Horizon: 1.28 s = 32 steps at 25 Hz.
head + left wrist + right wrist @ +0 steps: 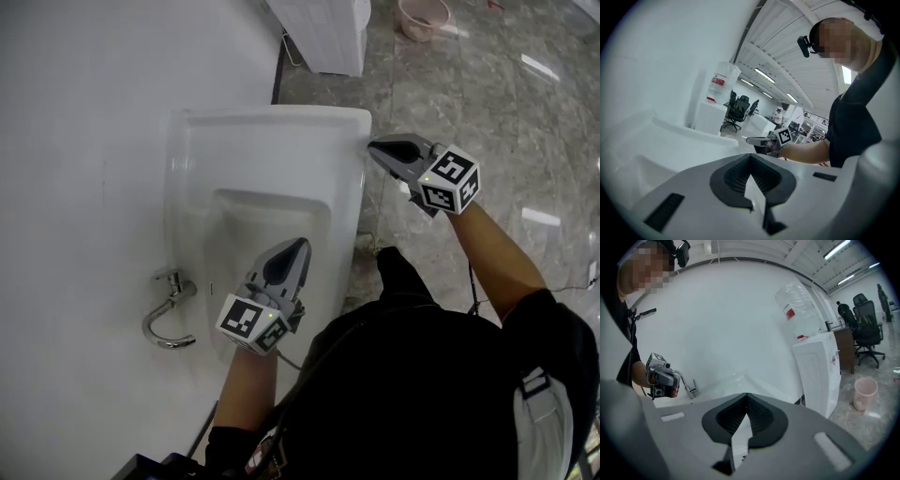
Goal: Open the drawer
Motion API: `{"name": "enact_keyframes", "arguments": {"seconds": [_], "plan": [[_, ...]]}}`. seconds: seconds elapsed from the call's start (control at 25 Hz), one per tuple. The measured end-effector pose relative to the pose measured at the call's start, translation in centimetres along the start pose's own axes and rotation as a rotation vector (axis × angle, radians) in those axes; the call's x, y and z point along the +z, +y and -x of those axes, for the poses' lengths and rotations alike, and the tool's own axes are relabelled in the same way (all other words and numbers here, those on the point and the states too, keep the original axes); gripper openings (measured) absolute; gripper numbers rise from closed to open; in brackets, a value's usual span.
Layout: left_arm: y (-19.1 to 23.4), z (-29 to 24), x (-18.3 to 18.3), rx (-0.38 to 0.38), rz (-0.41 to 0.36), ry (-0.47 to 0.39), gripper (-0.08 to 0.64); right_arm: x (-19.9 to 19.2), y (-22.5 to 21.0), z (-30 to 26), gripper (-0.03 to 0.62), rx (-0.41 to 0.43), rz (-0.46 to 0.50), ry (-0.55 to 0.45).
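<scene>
No drawer shows in any view. A white washbasin [272, 131] stands against a white wall, with a chrome tap [167, 314] at its left. My left gripper [302, 246] hovers over the basin's bowl, its jaws closed to a point and holding nothing. My right gripper [375, 147] hangs off the basin's right far corner, above the floor, shut and empty. In the left gripper view the shut jaws [750, 157] point past the basin towards the right gripper [761, 140]. The right gripper view has its shut jaws [746, 395] facing the basin and the tap [690, 386].
A white water dispenser [323, 33] stands beyond the basin, with a pink bucket [424, 17] on the grey marble floor beside it. The person's dark torso fills the lower right of the head view. Office chairs and a desk stand far off [862, 329].
</scene>
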<state>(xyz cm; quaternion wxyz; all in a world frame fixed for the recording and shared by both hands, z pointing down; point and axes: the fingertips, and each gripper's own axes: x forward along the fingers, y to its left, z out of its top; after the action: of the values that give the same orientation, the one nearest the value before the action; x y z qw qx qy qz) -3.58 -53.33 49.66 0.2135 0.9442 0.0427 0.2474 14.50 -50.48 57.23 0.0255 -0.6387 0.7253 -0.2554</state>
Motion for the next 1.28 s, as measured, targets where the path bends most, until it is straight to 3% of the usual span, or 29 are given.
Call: {"name": "enact_keyframes", "arguments": {"seconds": [0.2,0.4,0.6,0.88,1.08,1.28], "plan": [[-0.8,-6.0,-2.3,-0.093,-0.014,0.062,-0.009,-4.4,-2.8,0.3,-0.003,-0.034,-0.011,-0.011],[-2.3,-10.4,-4.8,-0.152,-0.059,0.168,-0.009,-10.8,-4.1,-0.1,-0.002,-0.035,-0.019,0.042],[-2.0,-12.6,-6.4,-0.162,-0.102,0.204,-0.009,-17.6,-3.9,-2.2,0.009,0.015,0.006,0.128],[-1.0,-14.1,-8.7,-0.158,-0.073,0.257,-0.009,-27.0,-0.5,-6.8,0.072,0.164,0.120,0.331],[-1.2,-14.6,-9.5,-0.179,-0.076,0.278,-0.009,-31.1,0.2,-9.1,0.135,0.179,0.157,0.422],[-1.4,-14.7,-9.9,-0.195,-0.072,0.285,-0.009,-33.6,0.0,-11.1,0.157,0.188,0.165,0.463]]}}
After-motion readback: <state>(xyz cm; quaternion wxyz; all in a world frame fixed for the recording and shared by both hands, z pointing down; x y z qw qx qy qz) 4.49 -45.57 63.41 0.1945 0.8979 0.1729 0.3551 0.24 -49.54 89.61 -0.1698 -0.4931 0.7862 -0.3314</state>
